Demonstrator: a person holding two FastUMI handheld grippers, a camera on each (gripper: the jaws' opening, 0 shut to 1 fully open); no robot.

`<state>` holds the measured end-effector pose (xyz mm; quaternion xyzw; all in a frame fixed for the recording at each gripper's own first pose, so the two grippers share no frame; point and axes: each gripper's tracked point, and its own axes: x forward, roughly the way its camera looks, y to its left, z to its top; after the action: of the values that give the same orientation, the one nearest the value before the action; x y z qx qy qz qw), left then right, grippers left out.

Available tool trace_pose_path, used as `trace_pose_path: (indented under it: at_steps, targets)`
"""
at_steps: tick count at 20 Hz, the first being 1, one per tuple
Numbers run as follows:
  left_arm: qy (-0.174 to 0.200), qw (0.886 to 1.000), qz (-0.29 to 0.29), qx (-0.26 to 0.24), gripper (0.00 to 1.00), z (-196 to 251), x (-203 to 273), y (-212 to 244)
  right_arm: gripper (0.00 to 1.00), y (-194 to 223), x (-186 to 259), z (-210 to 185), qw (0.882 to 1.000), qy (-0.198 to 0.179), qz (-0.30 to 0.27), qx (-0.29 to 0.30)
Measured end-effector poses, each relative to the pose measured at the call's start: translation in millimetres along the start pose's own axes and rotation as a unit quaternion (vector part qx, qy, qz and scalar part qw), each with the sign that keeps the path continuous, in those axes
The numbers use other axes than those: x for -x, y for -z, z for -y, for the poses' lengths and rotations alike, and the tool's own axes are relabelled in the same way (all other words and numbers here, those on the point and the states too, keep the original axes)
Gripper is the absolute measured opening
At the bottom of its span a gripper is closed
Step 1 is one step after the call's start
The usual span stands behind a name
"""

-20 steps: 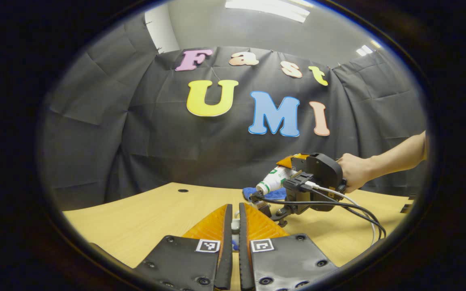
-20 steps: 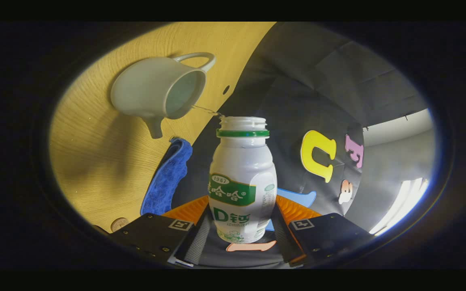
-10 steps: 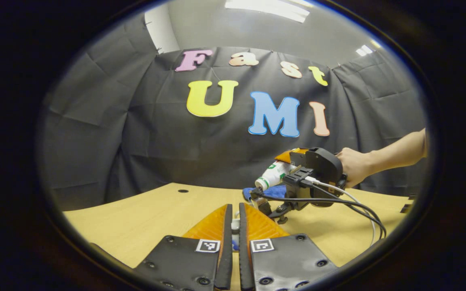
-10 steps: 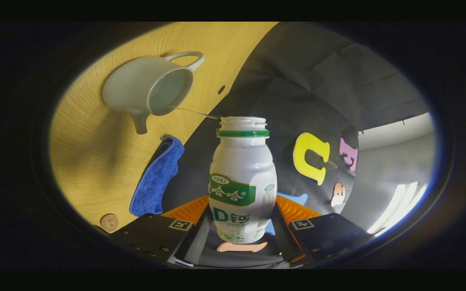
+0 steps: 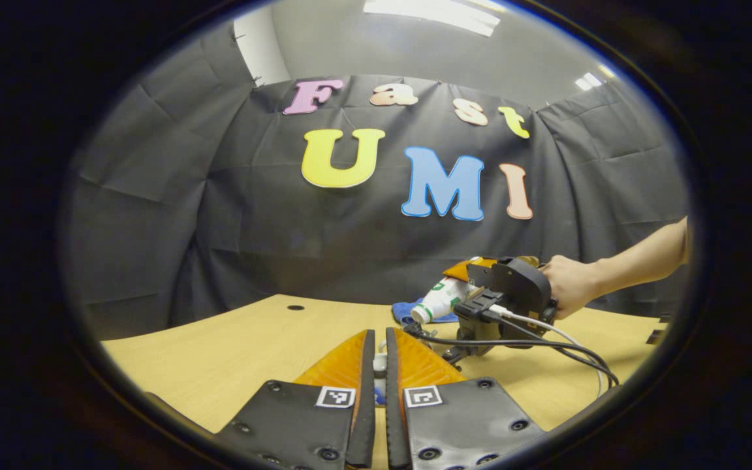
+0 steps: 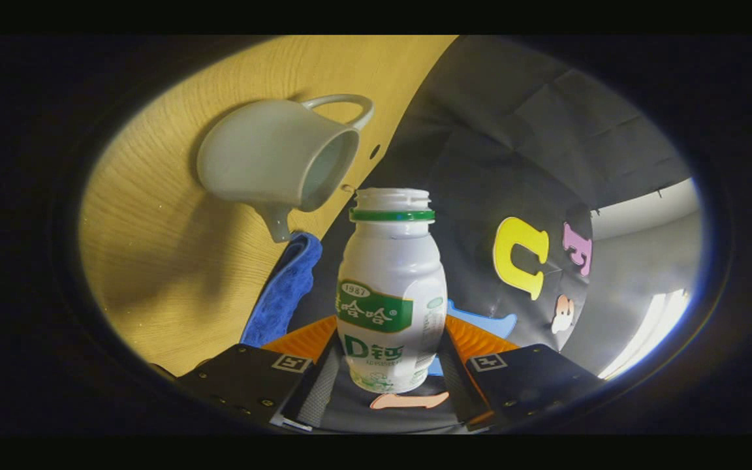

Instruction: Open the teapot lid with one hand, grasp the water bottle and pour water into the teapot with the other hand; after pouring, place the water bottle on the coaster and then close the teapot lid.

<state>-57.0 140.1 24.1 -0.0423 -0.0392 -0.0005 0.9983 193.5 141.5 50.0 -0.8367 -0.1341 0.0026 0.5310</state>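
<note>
— What is your right claw (image 6: pixel 392 365) doing?
— Your right claw is pinching the water bottle (image 6: pixel 391 294) by its lower body, tipping its uncapped mouth just beside the open teapot (image 6: pixel 278 160) on the counter (image 6: pixel 154 261), with a blue cloth (image 6: pixel 284 294) lying near the spout.
— And your left claw (image 5: pixel 380 356)?
— Your left claw's fingers are pressing nearly together on something small and pale; what it is, I cannot tell.

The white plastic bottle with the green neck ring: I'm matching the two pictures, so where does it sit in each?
Left gripper view: white plastic bottle right of centre, tilted, held by the right gripper over the table.
Right gripper view: bottle at centre, between the fingers, mouth near the white teapot.
Shared landmark: blue cloth.
</note>
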Motion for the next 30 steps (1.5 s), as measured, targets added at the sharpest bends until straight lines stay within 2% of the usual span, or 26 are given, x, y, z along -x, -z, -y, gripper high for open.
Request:
trace_pose_path:
  at_steps: [2, 7, 9, 10, 13, 15, 16, 20, 21, 22, 23, 25, 26, 27, 28, 30]
  targets:
    - [0.000, 1.000, -0.002, 0.000, 0.13, 0.9, -1.5, 2.3, 0.73, -1.1, 0.2, -1.7, 1.000, -0.001, 0.002, 0.003]
    - [0.002, 1.000, -0.003, -0.002, 0.13, 2.1, -2.3, 2.1, 0.73, 1.6, -0.1, -8.0, 1.000, -0.008, 0.002, -0.018]
    - [0.002, 1.000, -0.003, -0.002, 0.17, 1.6, -2.4, 3.0, 0.73, 1.9, 2.5, -13.2, 0.999, -0.015, 0.000, -0.039]
    - [0.001, 1.000, -0.002, -0.001, 0.13, 1.6, -1.9, 2.5, 0.73, 2.5, 2.8, -16.1, 0.998, -0.019, -0.001, -0.051]
    - [0.005, 1.000, -0.001, 0.004, 0.17, 1.3, -2.7, 0.8, 0.73, 5.8, 4.8, -23.4, 0.995, -0.031, -0.007, -0.089]
    - [0.008, 1.000, 0.000, 0.010, 0.17, 1.3, -3.4, -0.2, 0.73, 7.4, 3.8, -35.6, 0.990, -0.056, -0.011, -0.133]
    - [0.011, 1.000, 0.000, 0.016, 0.13, 2.0, -5.3, -1.5, 0.73, 7.0, 4.7, -41.4, 0.984, -0.070, -0.013, -0.164]
    - [0.015, 1.000, 0.002, 0.024, 0.13, -0.1, -24.8, -7.6, 0.73, 9.3, 9.4, -40.8, 0.946, -0.099, -0.020, -0.307]
    - [0.010, 1.000, 0.001, 0.018, 0.17, -3.1, -28.6, -5.5, 0.73, 9.8, 11.2, -38.2, 0.935, -0.101, -0.021, -0.339]
    - [0.009, 1.000, -0.002, 0.016, 0.10, -4.4, -31.9, -2.7, 0.73, 10.4, 14.8, -35.3, 0.923, -0.103, -0.022, -0.371]
    - [0.010, 1.000, -0.006, 0.018, 0.13, -3.2, -35.6, -0.7, 0.73, 13.8, 16.5, -33.3, 0.911, -0.104, -0.024, -0.399]
    - [0.016, 1.000, -0.009, 0.018, 0.14, 2.0, -43.2, 0.2, 0.73, 20.4, 23.1, -26.9, 0.886, -0.104, -0.025, -0.451]
    - [0.019, 1.000, -0.007, 0.017, 0.17, 4.2, -47.6, -2.4, 0.73, 24.8, 27.9, -25.1, 0.872, -0.102, -0.028, -0.478]
    - [0.024, 1.000, -0.001, 0.015, 0.13, 6.5, -53.0, -6.8, 0.73, 30.0, 33.3, -25.1, 0.855, -0.103, -0.031, -0.508]
    - [0.029, 0.999, 0.004, 0.014, 0.17, 10.3, -59.9, -10.2, 0.73, 34.5, 38.8, -25.0, 0.835, -0.105, -0.033, -0.538]
    - [0.039, 0.999, 0.006, 0.014, 0.17, 15.4, -74.6, -13.4, 0.73, 46.3, 46.7, -19.8, 0.797, -0.105, -0.039, -0.594]
